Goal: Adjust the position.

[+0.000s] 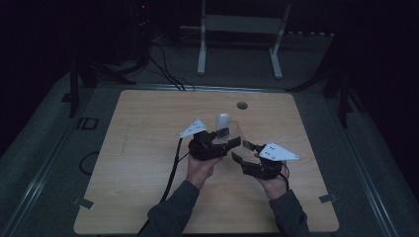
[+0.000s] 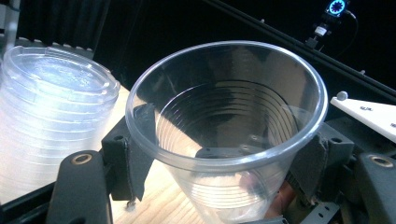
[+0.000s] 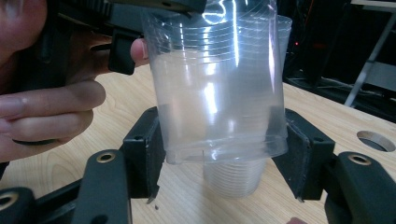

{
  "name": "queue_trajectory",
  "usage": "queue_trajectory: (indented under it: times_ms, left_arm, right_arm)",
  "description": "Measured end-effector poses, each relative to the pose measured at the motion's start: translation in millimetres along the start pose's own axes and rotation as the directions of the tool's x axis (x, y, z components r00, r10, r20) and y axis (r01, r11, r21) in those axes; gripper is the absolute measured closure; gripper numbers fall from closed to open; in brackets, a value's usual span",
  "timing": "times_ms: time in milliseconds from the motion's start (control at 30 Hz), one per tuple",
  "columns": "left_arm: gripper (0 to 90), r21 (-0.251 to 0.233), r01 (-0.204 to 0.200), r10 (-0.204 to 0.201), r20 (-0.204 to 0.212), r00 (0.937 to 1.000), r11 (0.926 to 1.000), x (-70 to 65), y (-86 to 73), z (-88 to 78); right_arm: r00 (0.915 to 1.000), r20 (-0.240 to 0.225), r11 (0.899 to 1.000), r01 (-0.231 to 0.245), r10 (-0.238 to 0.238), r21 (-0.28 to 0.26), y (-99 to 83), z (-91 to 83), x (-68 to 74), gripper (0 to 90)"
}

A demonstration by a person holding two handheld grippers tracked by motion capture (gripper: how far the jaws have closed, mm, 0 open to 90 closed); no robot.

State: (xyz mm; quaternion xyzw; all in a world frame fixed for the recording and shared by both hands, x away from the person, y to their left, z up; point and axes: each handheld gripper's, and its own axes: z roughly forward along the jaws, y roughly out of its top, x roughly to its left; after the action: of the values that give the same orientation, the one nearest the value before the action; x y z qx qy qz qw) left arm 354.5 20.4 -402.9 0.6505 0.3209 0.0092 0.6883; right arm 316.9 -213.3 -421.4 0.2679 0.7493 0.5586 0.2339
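Note:
A clear plastic cup is held above the wooden table between both grippers. My left gripper comes in from the left. In the left gripper view its pads press on the cup just under the rim, mouth toward the camera, so the left gripper is shut on it. My right gripper comes in from the right. In the right gripper view the right gripper has its pads against the cup's base. A stack of clear cups stands just behind.
The stack of cups is close on the left in the left gripper view. A round hole sits in the table's far side. A white metal stand and cables lie on the floor beyond. The person's hand holds the left gripper.

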Motion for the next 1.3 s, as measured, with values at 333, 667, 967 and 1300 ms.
queue_trajectory:
  times_ms: [333, 667, 967, 1300]
  left_arm:
    - [30.6, -0.003, -0.013, 0.013, -0.005, 0.9999, 0.9999, -2.0, 2.1, -3.2]
    - [30.6, 0.003, -0.046, 0.046, -0.029, 0.9985, 0.9989, -3.1, 3.3, -7.3]
    - [30.6, 0.038, -0.09, 0.092, -0.043, 0.9948, 0.9952, -2.6, 3.6, -9.9]
    - [30.5, 0.108, -0.145, 0.15, -0.04, 0.9878, 0.9834, -2.8, 3.3, -12.6]
  right_arm:
    - [0.999, -0.044, 0.998, 0.007, -0.004, 0.055, 4.1, 0.3, -0.8, 28.4]
    - [0.9966, -0.083, 0.989, 0.012, 0.0, 0.146, 7.4, 0.3, -2.4, 19.0]
    - [0.9922, -0.125, 0.981, 0.028, -0.004, 0.192, 6.0, -4.9, -4.5, 19.1]
    - [0.9882, -0.153, 0.976, 0.031, 0.002, 0.216, 10.9, -8.0, -9.4, 22.2]
